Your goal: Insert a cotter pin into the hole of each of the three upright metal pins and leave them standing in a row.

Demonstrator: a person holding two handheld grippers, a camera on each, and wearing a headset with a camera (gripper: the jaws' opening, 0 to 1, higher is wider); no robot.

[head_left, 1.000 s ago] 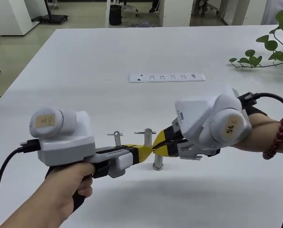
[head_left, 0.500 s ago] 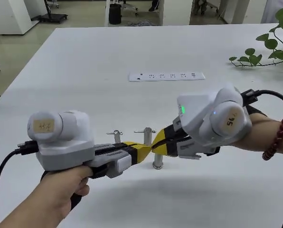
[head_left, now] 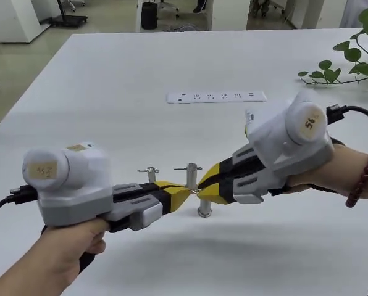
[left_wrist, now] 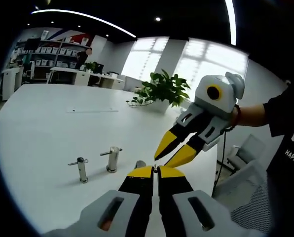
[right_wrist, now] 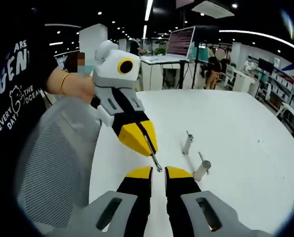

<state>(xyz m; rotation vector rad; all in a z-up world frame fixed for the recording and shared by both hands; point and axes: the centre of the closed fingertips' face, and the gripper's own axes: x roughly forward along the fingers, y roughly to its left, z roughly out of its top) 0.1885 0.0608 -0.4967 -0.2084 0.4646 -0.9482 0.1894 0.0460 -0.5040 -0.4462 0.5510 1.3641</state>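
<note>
Clearly, the right gripper view tells what the head view blurs: the left gripper (right_wrist: 149,149) is clenched on a thin cotter pin (right_wrist: 156,163), its tip between the parted jaws of the right gripper (right_wrist: 158,173). On the table (head_left: 171,61) the left pin (head_left: 152,176) and middle pin (head_left: 190,174) stand upright, the third pin (head_left: 204,211) beneath the tips.

The left hand (head_left: 66,246) holds the left gripper (head_left: 185,190) low and almost level, pointing at the front metal pin (head_left: 204,211) from its left side. Its jaws are pressed together on a thin cotter pin (right_wrist: 156,163), whose end sticks out. The right hand (head_left: 323,176) holds the right gripper (head_left: 202,187) tilted down from the right of that metal pin. Its jaws stand a little apart, with the cotter pin's end at their gap. Both tips meet just above the metal pin.
</note>
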